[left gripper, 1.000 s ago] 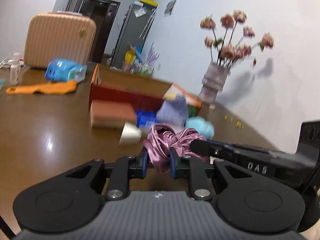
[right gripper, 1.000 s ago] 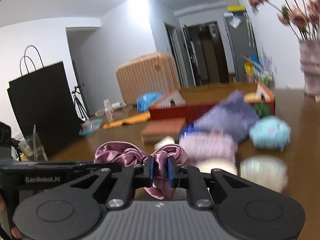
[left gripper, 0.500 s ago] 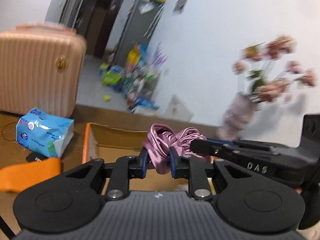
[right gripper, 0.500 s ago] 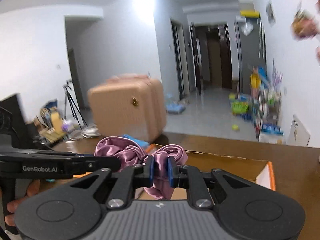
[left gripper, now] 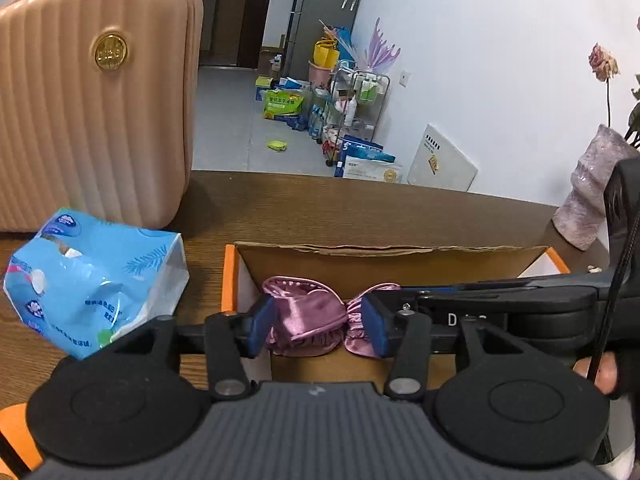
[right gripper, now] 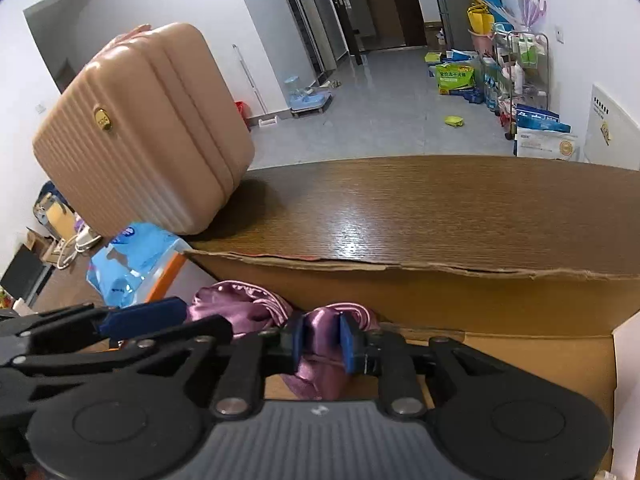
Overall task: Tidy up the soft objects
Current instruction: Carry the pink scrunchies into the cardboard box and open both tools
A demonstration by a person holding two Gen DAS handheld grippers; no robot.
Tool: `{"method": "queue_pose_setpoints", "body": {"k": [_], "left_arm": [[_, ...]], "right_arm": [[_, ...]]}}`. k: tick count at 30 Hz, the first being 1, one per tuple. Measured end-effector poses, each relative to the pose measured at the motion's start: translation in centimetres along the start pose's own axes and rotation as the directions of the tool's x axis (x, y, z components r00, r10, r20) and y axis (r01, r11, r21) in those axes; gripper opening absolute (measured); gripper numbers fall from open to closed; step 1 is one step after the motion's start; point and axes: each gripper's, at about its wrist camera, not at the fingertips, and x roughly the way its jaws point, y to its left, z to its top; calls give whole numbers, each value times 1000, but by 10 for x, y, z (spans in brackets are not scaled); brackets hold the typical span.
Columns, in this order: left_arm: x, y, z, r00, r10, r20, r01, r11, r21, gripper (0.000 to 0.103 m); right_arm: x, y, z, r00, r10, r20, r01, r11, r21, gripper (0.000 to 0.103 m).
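Note:
A pink satin scrunchie (left gripper: 308, 316) hangs inside the open cardboard box (left gripper: 384, 264), just above its floor. My left gripper (left gripper: 318, 328) has its jaws opening. Its blue pads stand wide apart on either side of the scrunchie's loose folds without squeezing them. My right gripper (right gripper: 323, 342) is also opening slightly, but its pads still pinch a fold of the scrunchie (right gripper: 320, 360). One of the left gripper's fingers (right gripper: 144, 316) shows at the left of the right wrist view. The right gripper's arm reaches in from the right of the left wrist view.
The box (right gripper: 440, 296) has orange flaps and sits on a brown wooden table (right gripper: 400, 208). A blue tissue pack (left gripper: 92, 280) lies left of the box, in front of a pink ribbed suitcase (left gripper: 92, 100). A vase (left gripper: 588, 200) stands at the far right.
Both grippers carried the scrunchie from over the pile of soft things on the table to inside the box. The left jaws have spread wide; the right jaws have widened a little.

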Motion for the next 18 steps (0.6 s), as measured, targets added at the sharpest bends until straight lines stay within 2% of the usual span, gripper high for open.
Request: {"method": "queue_pose_setpoints", "body": {"k": [1, 2, 4, 6, 7, 12, 15, 18], "left_arm": [[0, -1, 0, 1000, 4, 3, -4, 1000, 1, 58], [-2, -2, 0, 1000, 16, 5, -16, 1000, 4, 59], [-9, -5, 1, 999, 31, 4, -32, 999, 17, 60], [-28, -12, 0, 1000, 21, 17, -22, 999, 29, 61], [-42, -16, -1, 999, 14, 33, -15, 999, 35, 65], [-111, -35, -3, 995, 21, 98, -27, 998, 64, 70], [-160, -46, -9, 989, 30, 147, -40, 997, 68, 81], [-202, -56, -21, 980, 39, 195, -54, 996, 73, 81]], "right_arm": [[-3, 0, 1, 1000, 2, 7, -2, 1000, -1, 25], [-8, -5, 2, 1000, -3, 17, 3, 1000, 2, 33], [-23, -6, 6, 999, -20, 35, 20, 1000, 10, 41], [-48, -6, 9, 998, -26, 64, 26, 1000, -2, 41], [-63, -4, 9, 996, -29, 82, 31, 999, -14, 40], [-147, 3, 1, 986, -76, 150, 85, 995, -56, 49], [-199, 5, -9, 977, -95, 188, 111, 991, -71, 54], [-247, 5, -25, 969, -107, 224, 126, 989, -75, 57]]}}
